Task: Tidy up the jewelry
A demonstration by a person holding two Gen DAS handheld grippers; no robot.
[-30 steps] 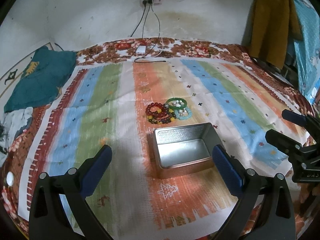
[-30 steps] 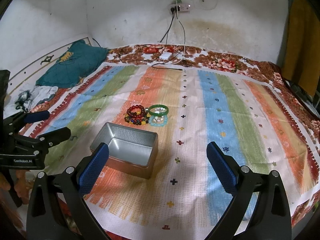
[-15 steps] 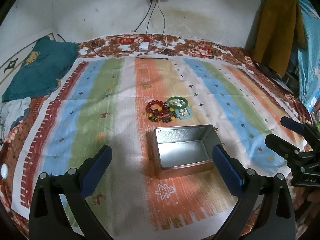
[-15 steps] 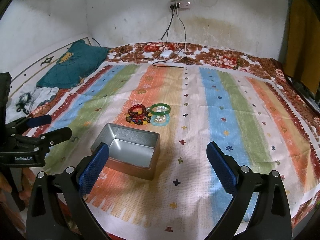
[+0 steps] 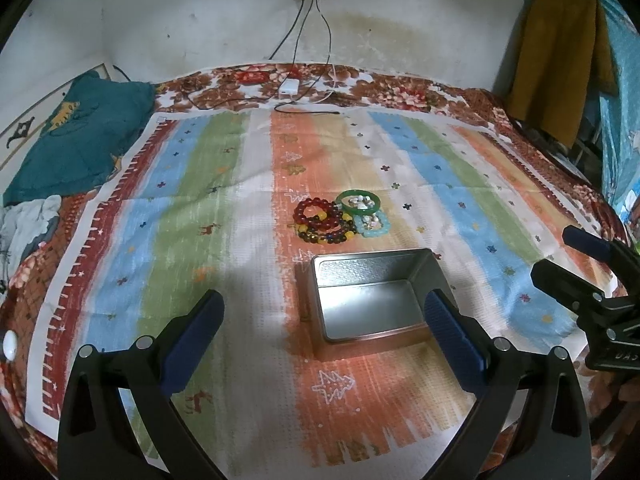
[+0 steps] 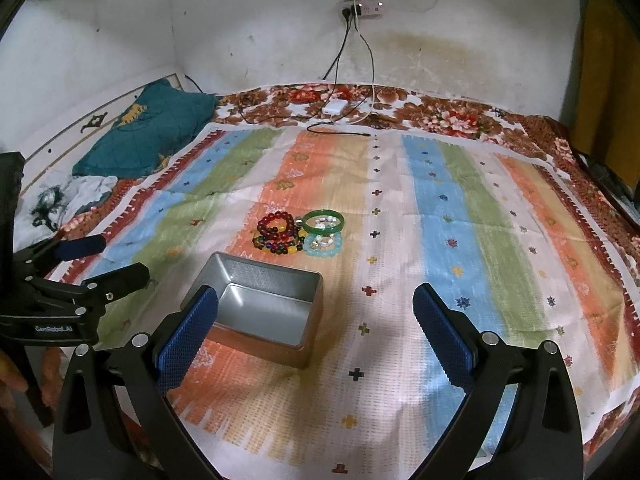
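Observation:
An open metal tin [image 5: 370, 300] [image 6: 260, 308] lies empty on the striped cloth. Just beyond it is a small heap of bracelets: dark red beads [image 5: 316, 214] [image 6: 276, 226], a multicoloured bead string [image 5: 328, 236], a green bangle [image 5: 358, 201] [image 6: 323, 221] and a pale blue bead bracelet [image 5: 372, 225] [image 6: 323, 245]. My left gripper [image 5: 324, 328] is open, hovering near the tin's left front. My right gripper [image 6: 316, 328] is open too, with the tin behind its left fingertip. Each gripper also shows at the edge of the other's view.
The striped cloth [image 5: 200, 240] covers a floral bedspread. A teal pillow [image 5: 76, 140] [image 6: 152, 132] and crumpled clothes [image 6: 60, 204] lie at the left. A white charger [image 5: 289, 87] and cables run to a wall socket [image 6: 360, 6]. Clothes hang at the right [image 5: 556, 56].
Both views have pulled back and tilted up slightly, so the tin and bracelets sit a little lower and farther. Both grippers stay open; nothing on the cloth has moved.

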